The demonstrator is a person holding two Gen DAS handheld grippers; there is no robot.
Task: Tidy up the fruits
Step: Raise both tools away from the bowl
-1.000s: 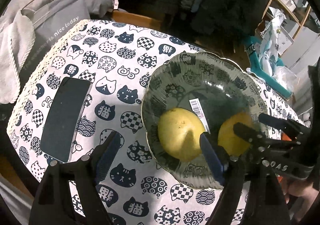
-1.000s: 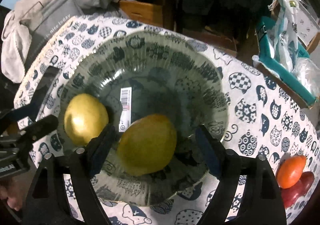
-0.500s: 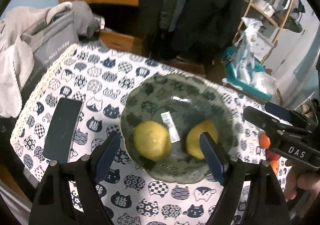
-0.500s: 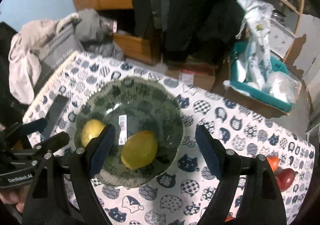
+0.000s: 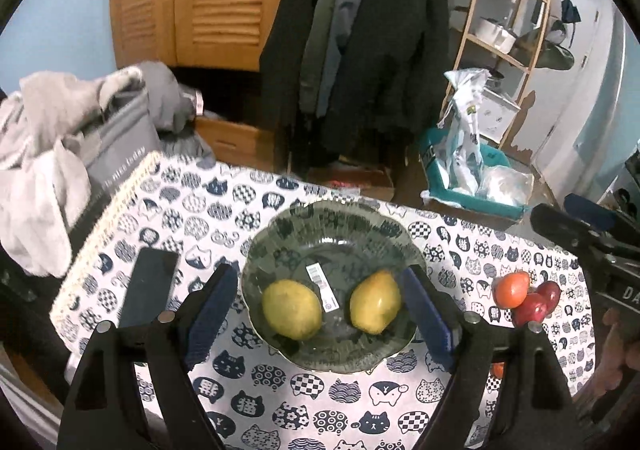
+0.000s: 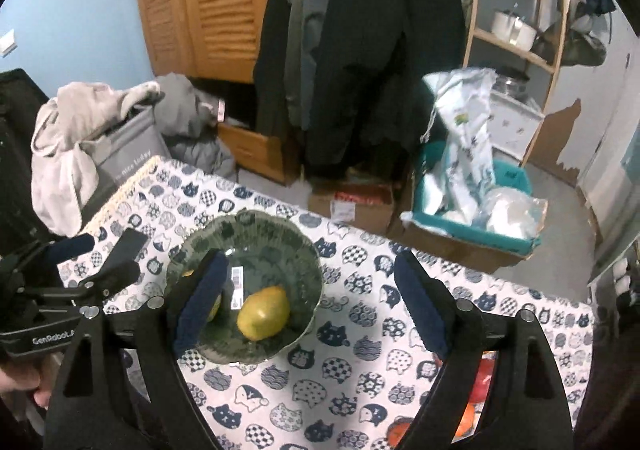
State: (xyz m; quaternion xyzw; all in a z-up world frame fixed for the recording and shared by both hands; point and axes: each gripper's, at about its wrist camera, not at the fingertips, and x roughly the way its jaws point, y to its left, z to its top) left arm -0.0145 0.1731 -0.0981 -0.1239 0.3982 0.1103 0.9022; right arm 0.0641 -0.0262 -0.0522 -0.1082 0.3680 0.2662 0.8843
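Note:
A dark green glass bowl [image 5: 332, 226] on the cat-print tablecloth holds two yellow-green fruits, one left [image 5: 291, 308] and one right [image 5: 375, 302], with a barcode sticker between them. My left gripper [image 5: 320, 314] is open and empty, raised above the bowl's near side. My right gripper [image 6: 308, 310] is open and empty, raised right of the bowl [image 6: 256, 238]; its left finger hides most of one fruit, and the other fruit [image 6: 263, 313] shows. An orange fruit [image 5: 512, 288] and red fruits [image 5: 538, 304] lie on the cloth at the right.
A black phone [image 5: 149, 292] lies left of the bowl. A grey bag with clothes [image 5: 80, 154] stands beyond the table's left edge. A teal bin with bags [image 5: 468, 174], hanging coats and a shelf stand behind the table.
Both grippers have pulled up and back from the bowl, so it looks smaller. The two fruits stay in the bowl. The orange and red fruits have come into the left wrist view.

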